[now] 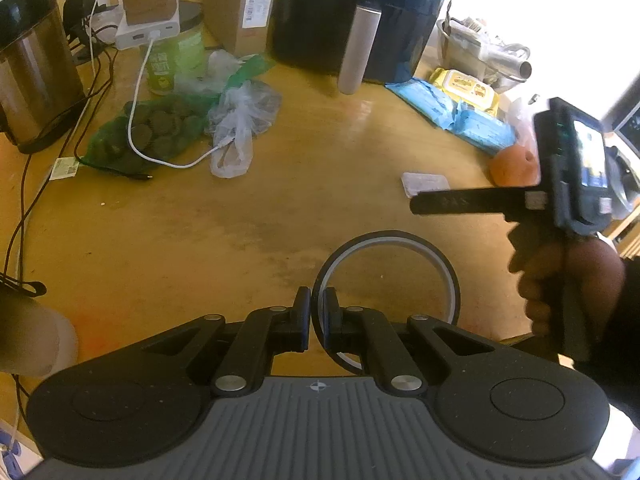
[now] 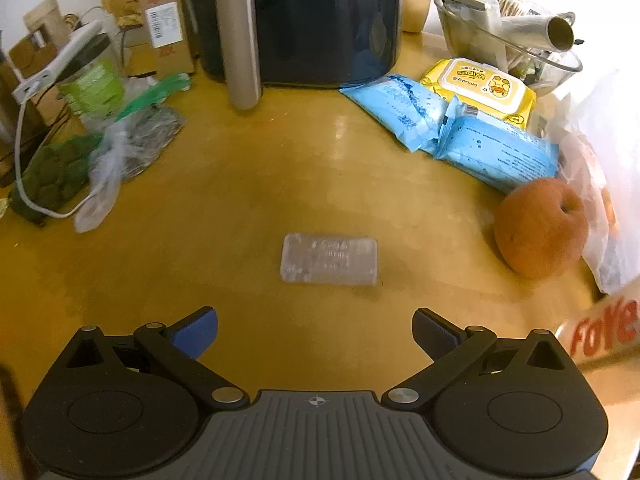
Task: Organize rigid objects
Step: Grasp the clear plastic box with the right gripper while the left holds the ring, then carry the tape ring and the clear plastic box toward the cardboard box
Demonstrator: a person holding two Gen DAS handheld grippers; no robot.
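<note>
My left gripper (image 1: pixel 316 316) is shut on the rim of a black and grey ring (image 1: pixel 440 264), a tape roll, holding it over the wooden table (image 1: pixel 280 208). My right gripper (image 2: pixel 316 332) is open and empty, just short of a small clear plastic box (image 2: pixel 329 259) lying flat on the table. The same box shows in the left wrist view (image 1: pixel 425 184), beside the right gripper's finger (image 1: pixel 460 201). The right gripper's body is seen from the side at the right of the left wrist view.
A black air fryer (image 2: pixel 300 20) and steel tumbler (image 2: pixel 239 44) stand at the back. Blue and yellow wipes packs (image 2: pixel 472 120), an orange-brown fruit (image 2: pixel 540 228) and white bag are right. Green and clear bags (image 1: pixel 180 124), a white cable and kettle (image 1: pixel 32 64) are left.
</note>
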